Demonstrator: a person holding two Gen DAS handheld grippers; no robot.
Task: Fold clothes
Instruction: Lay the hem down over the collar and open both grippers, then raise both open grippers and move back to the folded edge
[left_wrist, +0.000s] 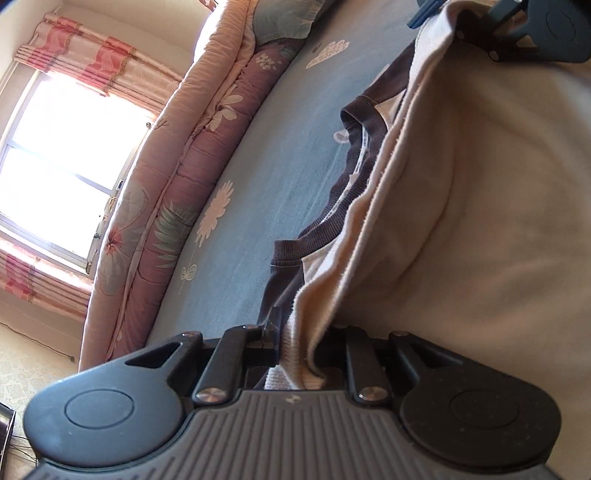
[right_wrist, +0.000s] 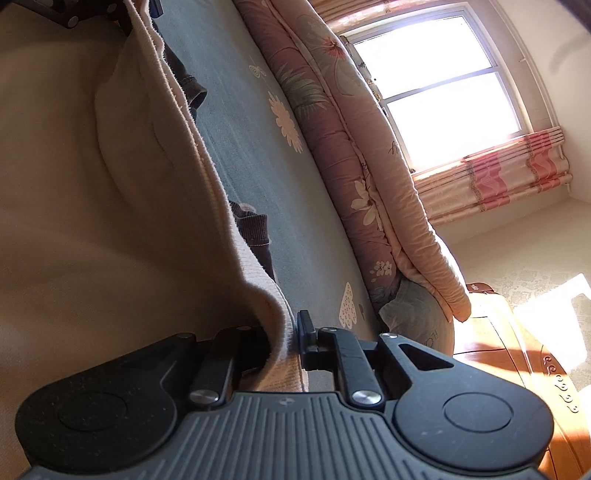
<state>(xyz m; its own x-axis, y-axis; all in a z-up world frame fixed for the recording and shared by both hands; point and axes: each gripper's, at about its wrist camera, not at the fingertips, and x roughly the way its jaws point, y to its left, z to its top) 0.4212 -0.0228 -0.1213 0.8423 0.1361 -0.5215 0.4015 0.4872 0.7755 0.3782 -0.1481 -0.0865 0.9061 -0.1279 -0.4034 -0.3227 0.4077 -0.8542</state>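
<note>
Your left gripper (left_wrist: 295, 354) pinches the cream garment's (left_wrist: 461, 203) lifted hem, jaws closed on the cloth; your right gripper (right_wrist: 284, 347) clamps the same edge at its other end. That edge runs between them, parallel to the bed's length (both tools rolled sideways). Its brown collar (left_wrist: 354, 177) rests on the blue sheet (left_wrist: 266, 177), with a pink quilt (left_wrist: 173, 192) beyond.

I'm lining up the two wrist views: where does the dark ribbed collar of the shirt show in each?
Left wrist view: the dark collar runs through the centre, left of the cream cloth.
Right wrist view: only a dark ribbed piece peeks out mid-left; collar or cuff, I cannot tell.
Shared landmark: the window.
</note>
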